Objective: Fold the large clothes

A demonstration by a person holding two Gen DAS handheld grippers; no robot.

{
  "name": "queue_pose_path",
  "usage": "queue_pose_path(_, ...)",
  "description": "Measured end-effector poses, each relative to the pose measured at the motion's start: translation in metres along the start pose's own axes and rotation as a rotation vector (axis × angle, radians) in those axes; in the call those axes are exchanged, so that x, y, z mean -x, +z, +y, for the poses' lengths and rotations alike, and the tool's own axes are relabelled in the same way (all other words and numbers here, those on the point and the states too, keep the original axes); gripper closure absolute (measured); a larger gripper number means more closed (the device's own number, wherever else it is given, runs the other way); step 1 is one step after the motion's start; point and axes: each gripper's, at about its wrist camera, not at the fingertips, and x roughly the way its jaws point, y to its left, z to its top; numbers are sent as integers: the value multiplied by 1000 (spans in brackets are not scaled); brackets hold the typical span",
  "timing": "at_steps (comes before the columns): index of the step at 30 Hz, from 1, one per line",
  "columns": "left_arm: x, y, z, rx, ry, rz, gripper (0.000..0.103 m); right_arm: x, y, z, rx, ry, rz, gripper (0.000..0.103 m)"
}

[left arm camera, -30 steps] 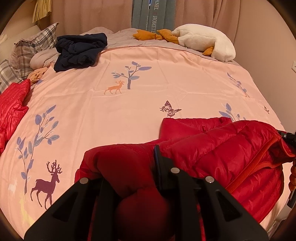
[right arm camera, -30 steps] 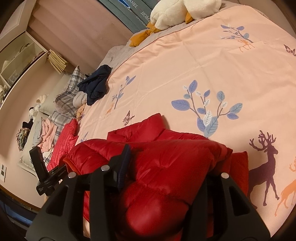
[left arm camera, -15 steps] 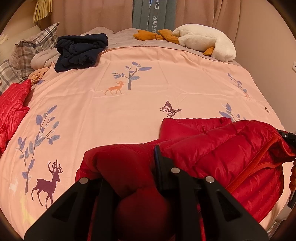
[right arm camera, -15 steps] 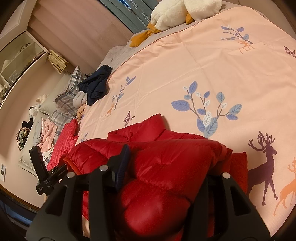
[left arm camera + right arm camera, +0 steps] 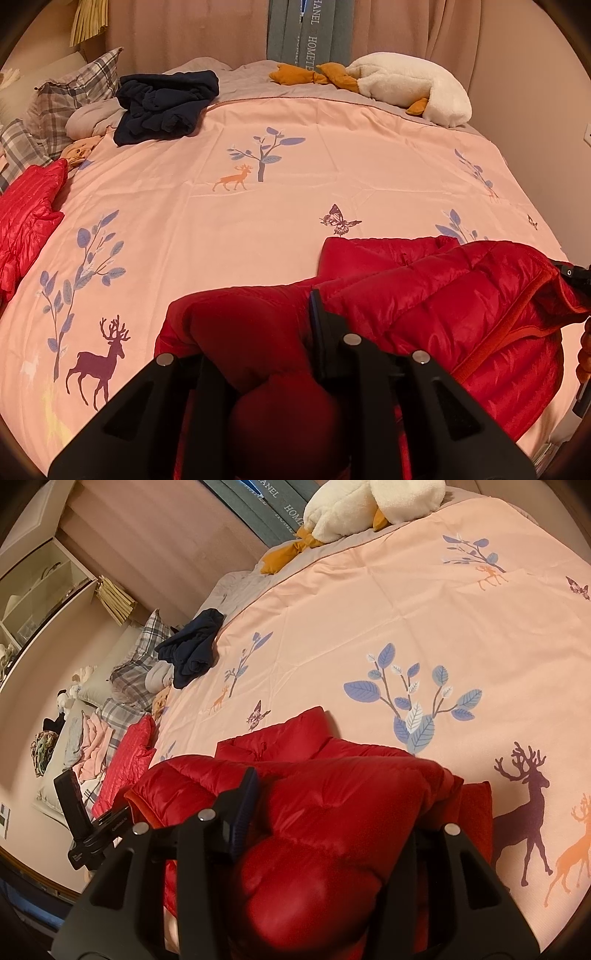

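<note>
A red puffer jacket [image 5: 436, 306] lies bunched at the near edge of the pink printed bedspread [image 5: 258, 206]. My left gripper [image 5: 258, 332] is shut on a thick fold of the jacket at its left end; fabric bulges between the fingers. My right gripper [image 5: 332, 801] is shut on another fold of the same jacket [image 5: 332, 797], with a wide gap filled by padding. The right gripper's tip shows at the right edge of the left wrist view [image 5: 572, 273]. The left gripper shows at lower left of the right wrist view [image 5: 92, 830].
A second red jacket [image 5: 26, 218] lies at the bed's left edge. A dark navy garment [image 5: 166, 103] sits at the far left by plaid pillows [image 5: 74, 96]. A white and orange plush toy [image 5: 406, 88] lies at the far side. A wall runs along the right.
Both grippers have crept slightly forward with the jacket; the hold is unchanged.
</note>
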Motion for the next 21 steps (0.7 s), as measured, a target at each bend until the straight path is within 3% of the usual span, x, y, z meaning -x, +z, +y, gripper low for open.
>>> queue_pose_path(13,6,-3,-3,-4,3,-15,79,2,1,0,9,-2,1,58)
queue_pose_path(21,11,-3,-4,-6,2,-24,78,8,-1,2,23,-4,-3,51)
